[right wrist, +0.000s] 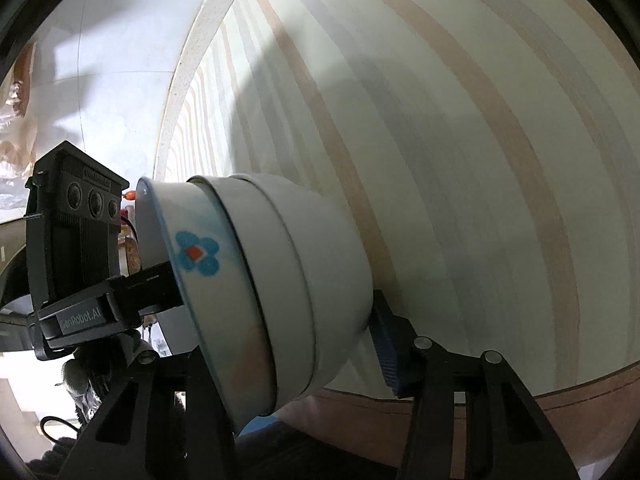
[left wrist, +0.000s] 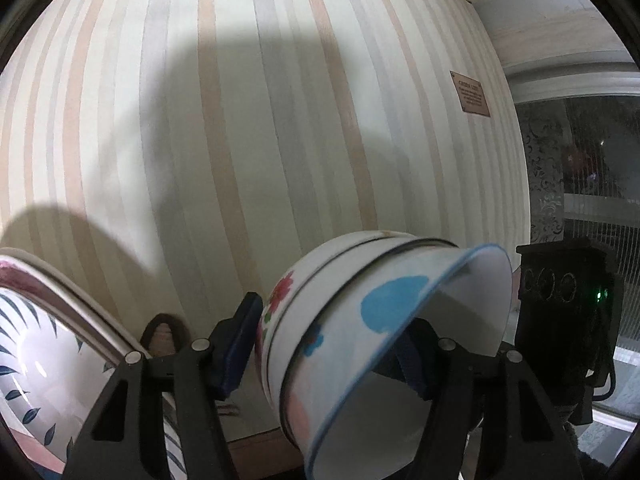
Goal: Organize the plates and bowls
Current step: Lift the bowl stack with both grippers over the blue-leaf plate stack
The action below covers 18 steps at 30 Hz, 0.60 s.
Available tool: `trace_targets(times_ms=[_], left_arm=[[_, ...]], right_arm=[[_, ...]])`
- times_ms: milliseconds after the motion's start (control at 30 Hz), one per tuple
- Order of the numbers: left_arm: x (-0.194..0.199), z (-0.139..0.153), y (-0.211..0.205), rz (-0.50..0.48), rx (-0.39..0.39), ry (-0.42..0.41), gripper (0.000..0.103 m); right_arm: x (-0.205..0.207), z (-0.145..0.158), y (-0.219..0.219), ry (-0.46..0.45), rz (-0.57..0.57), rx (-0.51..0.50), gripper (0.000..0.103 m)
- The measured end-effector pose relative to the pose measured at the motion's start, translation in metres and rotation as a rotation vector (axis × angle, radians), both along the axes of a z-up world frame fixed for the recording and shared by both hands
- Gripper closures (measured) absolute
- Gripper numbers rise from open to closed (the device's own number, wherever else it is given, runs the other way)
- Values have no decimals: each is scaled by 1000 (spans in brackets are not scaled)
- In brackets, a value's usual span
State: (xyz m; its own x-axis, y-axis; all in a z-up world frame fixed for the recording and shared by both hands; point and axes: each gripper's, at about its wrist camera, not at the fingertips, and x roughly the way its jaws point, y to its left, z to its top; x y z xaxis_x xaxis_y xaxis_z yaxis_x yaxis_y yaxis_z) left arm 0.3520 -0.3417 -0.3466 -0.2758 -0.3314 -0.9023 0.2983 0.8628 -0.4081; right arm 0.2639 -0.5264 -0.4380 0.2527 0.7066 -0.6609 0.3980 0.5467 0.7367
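Overhead, a cream wall with pink and grey stripes (left wrist: 248,140) fills both views. Three nested white ceramic bowls with blue flowers (left wrist: 352,344) tilt sideways, gripped between left gripper (left wrist: 332,352) and right gripper (right wrist: 280,344), fingers clamped on them.

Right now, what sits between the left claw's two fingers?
The stacked bowls, tipped on their side, fill the gap between the fingers in the left wrist view.

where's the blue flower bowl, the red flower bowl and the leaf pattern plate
blue flower bowl (right wrist: 198,254), right wrist view, on its blue flower
red flower bowl (left wrist: 280,292), left wrist view, on its red flower
leaf pattern plate (left wrist: 36,376), left wrist view, on its glossy face
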Motion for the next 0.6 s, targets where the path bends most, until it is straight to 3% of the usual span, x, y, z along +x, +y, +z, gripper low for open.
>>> trace_targets(times_ms=[600], left_arm=[[-1, 53, 51, 63, -19, -90, 43]], right_arm=[[11, 48, 14, -66, 70, -34, 52]])
